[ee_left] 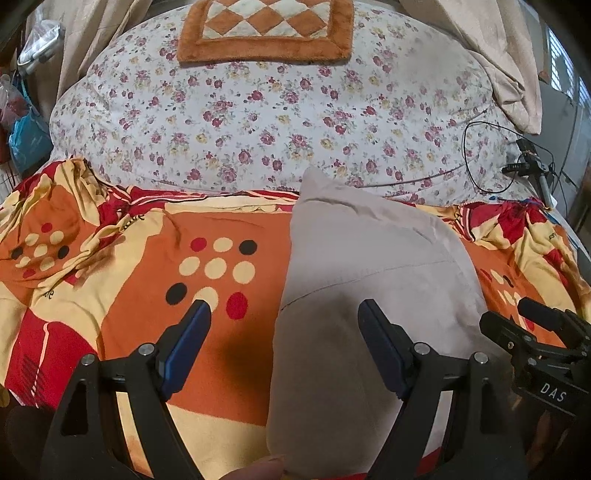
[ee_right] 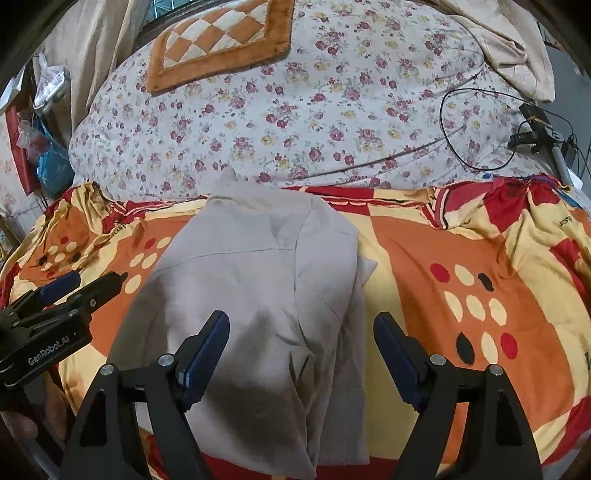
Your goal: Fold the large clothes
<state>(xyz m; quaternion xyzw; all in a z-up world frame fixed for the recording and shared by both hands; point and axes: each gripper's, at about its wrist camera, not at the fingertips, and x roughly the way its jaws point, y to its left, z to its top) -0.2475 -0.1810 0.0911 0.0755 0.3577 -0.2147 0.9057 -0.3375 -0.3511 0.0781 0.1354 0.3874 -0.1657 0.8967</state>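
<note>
My left gripper [ee_left: 284, 312] hangs with its two blue-padded fingers [ee_left: 188, 343] spread wide and nothing between them, one over the bedspread, the other over the left edge of the garment. My right gripper [ee_right: 301, 325] is the same: two fingers [ee_right: 207, 354] parted, empty, poised above the garment's near half.

There is one grey garment [ee_right: 251, 295], already folded into a long narrow stack, lying lengthwise on the bed between the two grippers; a pointed corner sticks up at its far end and a lighter layer peeks out along its right side.

It rests on one bedspread [ee_left: 129, 266] in orange, red and cream with clusters of dots, rumpled at both far corners. Beyond that lies one white quilt with small roses [ee_left: 258, 122], and on it one orange-and-cream checkered mat [ee_left: 266, 29]. A beige cloth [ee_right: 517, 48] drapes at the far right, with a looped black cable [ee_right: 476, 125] and a small black device on a stand [ee_right: 535, 133] near it. Plastic bags [ee_left: 26, 122] hang at the far left.

The right gripper's body reads "DAS"; the left one reads "GenRobot.AI".
</note>
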